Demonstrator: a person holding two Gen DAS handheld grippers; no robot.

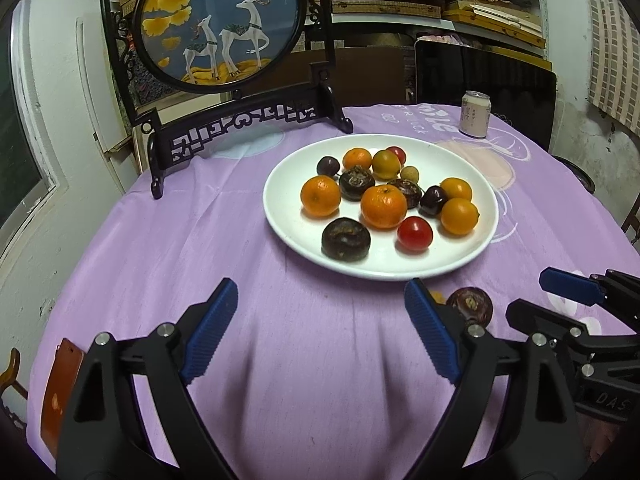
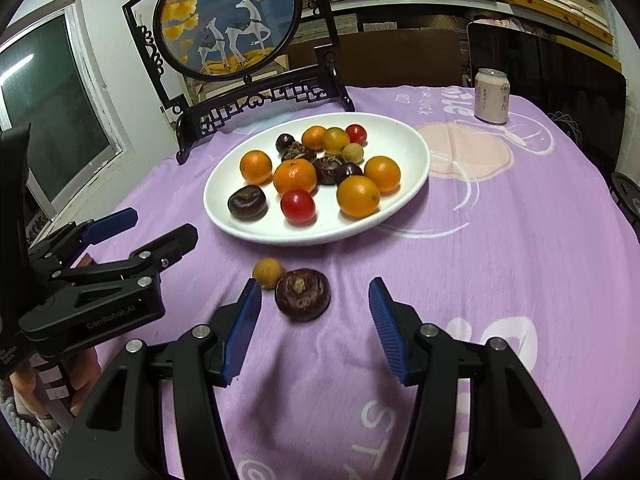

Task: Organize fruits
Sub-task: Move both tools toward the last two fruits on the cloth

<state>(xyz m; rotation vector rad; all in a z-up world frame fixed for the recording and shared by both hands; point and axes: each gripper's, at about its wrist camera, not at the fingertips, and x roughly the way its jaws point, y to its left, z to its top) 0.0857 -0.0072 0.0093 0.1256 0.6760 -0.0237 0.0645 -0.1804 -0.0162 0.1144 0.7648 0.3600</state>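
Jaws spread on both right gripper and left gripper, gripping nothing. Just before the white plate, on the surface: dark water chestnut, touching a small longan. Probably light, firm, smooth-skinned; best pinched across its widest flanks.

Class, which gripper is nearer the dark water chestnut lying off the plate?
Right. The right gripper is open just before the water chestnut; the left gripper sits off to its left, open and empty.
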